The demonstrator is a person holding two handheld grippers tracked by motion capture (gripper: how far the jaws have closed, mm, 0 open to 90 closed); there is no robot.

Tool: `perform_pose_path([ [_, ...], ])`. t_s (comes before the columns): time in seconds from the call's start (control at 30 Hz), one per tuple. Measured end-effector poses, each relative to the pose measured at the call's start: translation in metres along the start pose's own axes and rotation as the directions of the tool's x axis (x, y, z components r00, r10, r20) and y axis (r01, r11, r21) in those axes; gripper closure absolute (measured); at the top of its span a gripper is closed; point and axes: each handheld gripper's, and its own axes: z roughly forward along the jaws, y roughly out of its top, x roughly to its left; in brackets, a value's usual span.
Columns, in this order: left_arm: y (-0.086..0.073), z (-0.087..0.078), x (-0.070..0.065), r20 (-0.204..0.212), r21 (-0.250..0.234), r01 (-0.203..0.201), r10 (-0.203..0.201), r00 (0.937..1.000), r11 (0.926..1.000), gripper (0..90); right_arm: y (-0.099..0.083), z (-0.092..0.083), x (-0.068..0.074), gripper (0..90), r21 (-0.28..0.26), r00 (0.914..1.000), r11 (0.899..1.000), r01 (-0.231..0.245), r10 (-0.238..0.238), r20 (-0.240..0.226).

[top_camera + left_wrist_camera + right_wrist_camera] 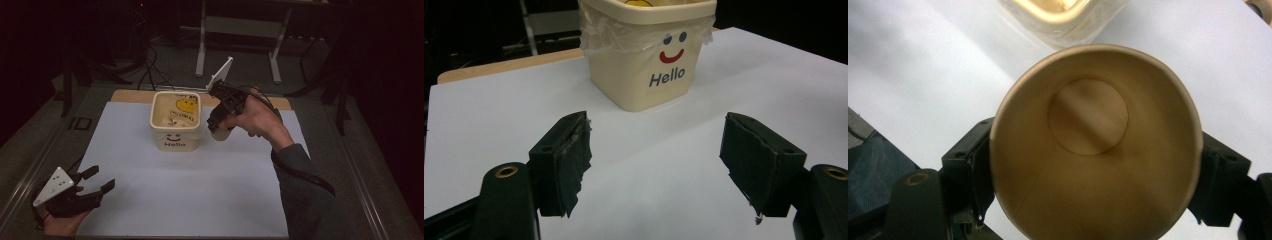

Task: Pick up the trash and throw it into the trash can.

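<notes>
A cream bin (pixel 176 122) with a smiley face and the word "Hello" stands at the back middle of the white sheet; a clear liner shows at its rim (pixel 644 20). My right gripper (pixel 218 127) hangs just right of the bin, shut on an empty paper cup (pixel 220 134). In the right gripper view the cup (pixel 1093 145) is seen from above, squeezed at both sides by the jaws, with its round bottom bare. My left gripper (pixel 96 180) rests at the sheet's near left corner, open with nothing between its pads (pixel 566 160), and it faces the bin.
A white sheet (pixel 190 185) covers the table, with a wooden board edge (pixel 130 95) behind it. Dark floor, cables and a desk frame (pixel 240 40) lie beyond the table. Bare sheet stretches between the bin and the near edge.
</notes>
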Motion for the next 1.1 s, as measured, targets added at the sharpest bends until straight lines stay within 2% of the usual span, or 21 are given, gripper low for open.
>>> perform_pose_path([
  [0.3, 0.0, 0.0, 0.0, 0.0, 0.001, 0.001, -0.001, 1.0, 1.0, 28.4, 0.009, -0.009, -0.008, 20.8, -0.012, 0.9994, 0.999, -0.032, 0.032, 0.016],
  [0.73, 0.0, 0.0, 0.001, 0.003, 0.003, 0.001, -0.001, 1.0, 1.0, 28.5, 0.026, -0.008, -0.017, 20.8, 0.004, 0.9964, 0.997, -0.08, 0.08, 0.028],
  [1.1, -0.001, 0.0, 0.001, 0.002, 0.004, 0.004, -0.004, 1.0, 1.0, 28.4, 0.034, -0.006, -0.026, 20.8, 0.002, 0.9916, 0.992, -0.123, 0.122, 0.043],
])
